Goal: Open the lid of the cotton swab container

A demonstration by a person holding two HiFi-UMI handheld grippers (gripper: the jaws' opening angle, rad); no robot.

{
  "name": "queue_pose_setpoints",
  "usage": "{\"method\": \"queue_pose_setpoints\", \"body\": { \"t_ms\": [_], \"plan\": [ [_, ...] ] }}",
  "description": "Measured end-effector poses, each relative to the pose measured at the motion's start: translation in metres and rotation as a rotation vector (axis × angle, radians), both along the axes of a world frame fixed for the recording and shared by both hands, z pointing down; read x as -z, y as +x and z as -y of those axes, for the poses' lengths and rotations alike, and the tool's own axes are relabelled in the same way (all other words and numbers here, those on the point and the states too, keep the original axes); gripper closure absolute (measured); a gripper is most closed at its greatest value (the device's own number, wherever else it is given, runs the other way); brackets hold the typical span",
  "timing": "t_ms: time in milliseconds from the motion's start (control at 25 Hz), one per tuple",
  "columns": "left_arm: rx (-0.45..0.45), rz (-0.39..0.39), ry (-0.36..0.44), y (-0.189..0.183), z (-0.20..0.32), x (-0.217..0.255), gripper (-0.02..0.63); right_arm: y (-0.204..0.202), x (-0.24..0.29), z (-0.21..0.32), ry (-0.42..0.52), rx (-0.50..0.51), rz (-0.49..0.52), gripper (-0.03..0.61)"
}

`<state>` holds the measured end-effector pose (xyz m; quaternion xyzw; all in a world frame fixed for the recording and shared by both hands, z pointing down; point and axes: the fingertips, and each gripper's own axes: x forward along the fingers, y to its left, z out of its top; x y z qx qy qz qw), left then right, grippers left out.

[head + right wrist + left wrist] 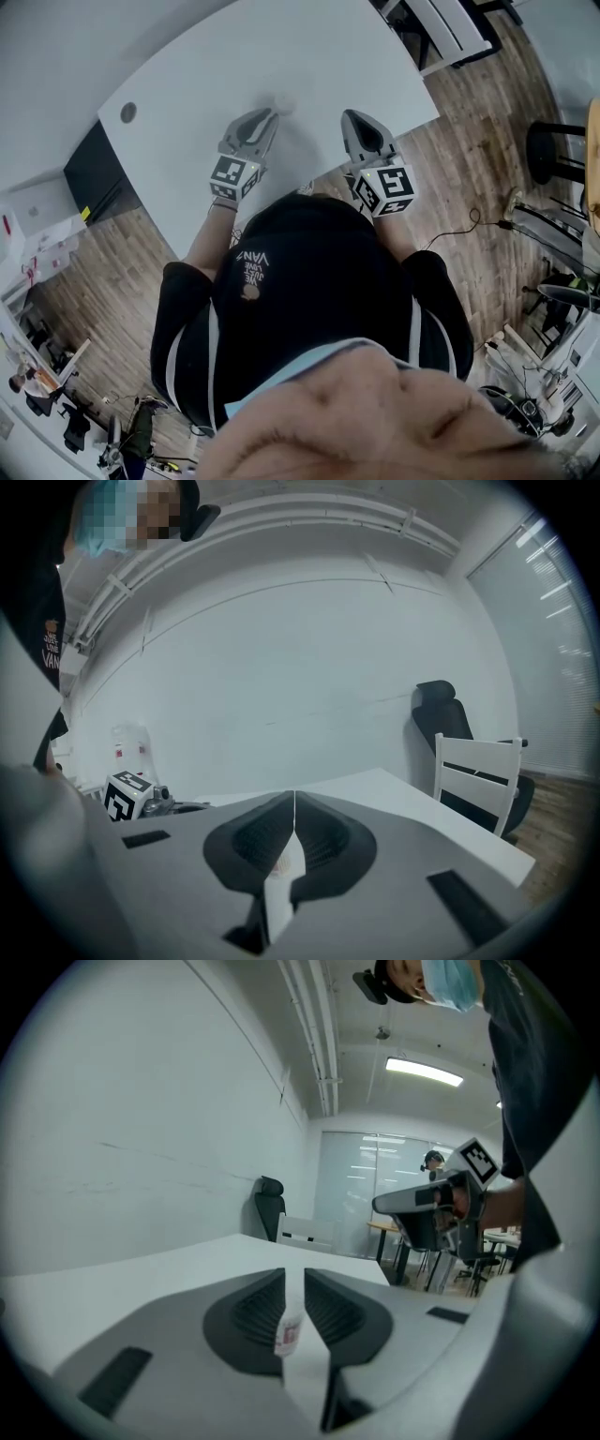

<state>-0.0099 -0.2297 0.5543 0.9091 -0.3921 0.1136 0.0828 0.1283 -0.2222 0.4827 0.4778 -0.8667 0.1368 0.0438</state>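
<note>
On the white table (319, 47) a small clear cotton swab container (281, 100) with a red label stands just past the tips of my left gripper (270, 114). The left gripper view shows the container (289, 1333) through the narrow slit between the jaws, which stand shut with nothing pinched. My right gripper (347, 116) hovers over the table to the container's right, a short way off. Its jaws meet at the tips (294, 795), shut and empty. A bit of red print (279, 860) shows through the slit lower down.
The table's near edge runs right under both grippers, against the person's body. A round cable hole (128, 112) sits at the table's left end, with a black cabinet (98, 178) below it. A black office chair (448, 726) and a white chair (478, 771) stand beyond the far end.
</note>
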Motion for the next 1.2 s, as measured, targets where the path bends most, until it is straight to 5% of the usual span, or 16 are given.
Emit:
{"method": "queue_pose_setpoints", "body": {
  "t_ms": [320,760,1200],
  "plan": [
    [0.008,0.01,-0.047,0.001,0.002,-0.022,0.567,0.0,-0.008,0.0,-0.013,0.012,-0.009,0.565],
    [-0.022,0.085,-0.094,0.004,0.003,-0.053,0.393,0.003,-0.013,0.001,-0.021,0.004,-0.022,0.566],
    [-0.017,0.099,-0.124,0.011,0.018,-0.078,0.331,0.014,-0.021,0.002,-0.038,-0.014,-0.045,0.566]
  ]
}}
